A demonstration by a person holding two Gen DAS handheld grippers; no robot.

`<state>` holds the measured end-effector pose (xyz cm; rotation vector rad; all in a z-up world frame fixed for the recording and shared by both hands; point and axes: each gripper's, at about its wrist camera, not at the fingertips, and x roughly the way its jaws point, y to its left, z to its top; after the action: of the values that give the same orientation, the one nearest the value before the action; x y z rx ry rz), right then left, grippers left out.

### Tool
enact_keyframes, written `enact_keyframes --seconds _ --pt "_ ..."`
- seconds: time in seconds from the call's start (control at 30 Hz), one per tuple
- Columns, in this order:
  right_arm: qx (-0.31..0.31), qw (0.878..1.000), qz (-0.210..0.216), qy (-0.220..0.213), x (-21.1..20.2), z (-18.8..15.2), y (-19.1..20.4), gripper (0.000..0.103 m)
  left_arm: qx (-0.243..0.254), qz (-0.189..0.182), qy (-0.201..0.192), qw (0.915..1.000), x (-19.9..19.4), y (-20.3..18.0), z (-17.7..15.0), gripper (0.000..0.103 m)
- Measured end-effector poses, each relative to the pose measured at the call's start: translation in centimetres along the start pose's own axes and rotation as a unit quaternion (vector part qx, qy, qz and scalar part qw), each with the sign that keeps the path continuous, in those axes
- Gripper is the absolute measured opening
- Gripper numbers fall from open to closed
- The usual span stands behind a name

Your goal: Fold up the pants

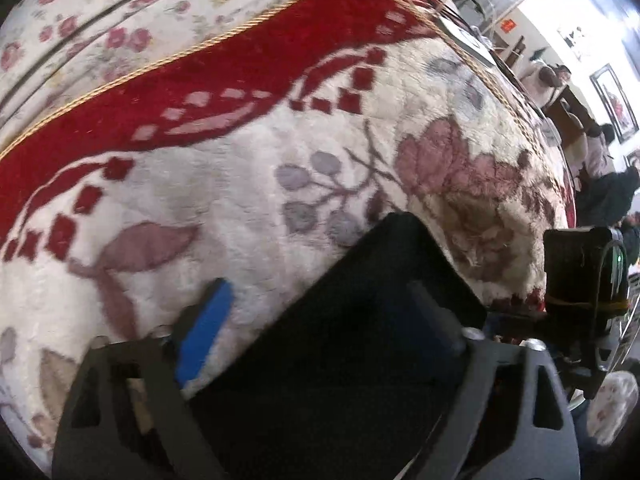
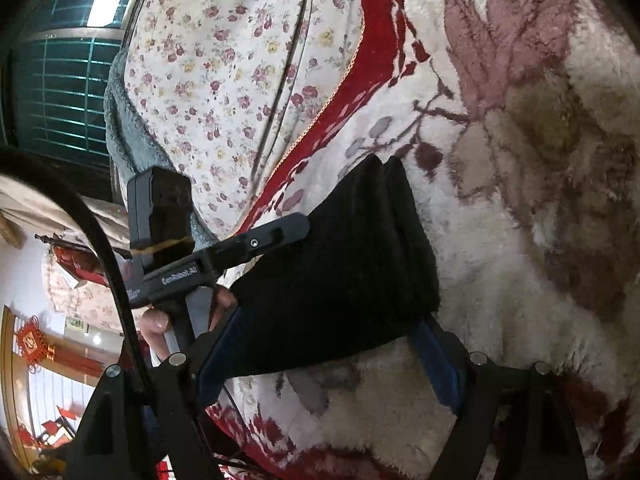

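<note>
Folded black pants on plush blanket, both grippers spread around them

The pants (image 2: pixel 340 276) are a compact black folded bundle lying on a cream plush blanket (image 2: pixel 520 280) with pink-brown flowers and a dark red border with gold cord trim. Beyond the red border lies a small-flower print cloth (image 2: pixel 224 80), and a grey fleece (image 2: pixel 128 144) sits at its far edge.

Left gripper (image 1: pixel 316 316): fingers spread wide. The blue pad of one finger (image 1: pixel 204 340) shows clear on the blanket just beside the pants (image 1: pixel 360 320); the other finger lies over the dark cloth and is hard to make out. The pads are not pressing on the bundle. No earlier frame to compare. In the right wrist view this gripper (image 2: pixel 280 232) reaches in from the left, tip lying on the pants' near-left edge, and a hand (image 2: pixel 160 324) grips its handle below.

Right gripper (image 2: pixel 324 364): fingers spread, blue pads either side of the bundle's near end. The left finger (image 2: pixel 216 360) is at the cloth edge, the right finger (image 2: pixel 436 364) is just beside the corner; whether either pad touches the cloth cannot be told, no squeeze visible.

In the left wrist view, the right gripper's black body (image 1: pixel 580 276) sits at the blanket's right edge. People (image 1: pixel 600 148) stand blurred in the bright room behind.
</note>
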<state>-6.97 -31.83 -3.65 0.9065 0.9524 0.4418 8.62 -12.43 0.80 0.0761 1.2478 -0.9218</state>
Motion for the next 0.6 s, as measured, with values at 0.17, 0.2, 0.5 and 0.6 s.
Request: enact_keyframes --seconds 0.17,0.2,0.5,0.6 --pt "0.002 1.0 -0.002 -0.001 0.3 0.5 -0.2 0.07 0.09 0.01 0.036 0.9953 1.1 -2.8 -0.6 0.089" --pt "0.004 1.0 0.005 -0.003 0.4 0.7 -0.4 0.061 0.105 0.023 0.037 0.9935 1.2 -3.1 -0.8 0.087" --pt "-0.014 0.999 0.033 -0.03 0.8 1.5 0.0 0.018 0.109 -0.009 0.021 0.9938 0.5 -2.0 -1.1 0.028" --pt "-0.019 0.995 0.069 -0.063 -0.5 1.2 0.7 0.017 0.066 -0.03 0.009 0.9973 -0.9 -0.8 -1.0 0.018"
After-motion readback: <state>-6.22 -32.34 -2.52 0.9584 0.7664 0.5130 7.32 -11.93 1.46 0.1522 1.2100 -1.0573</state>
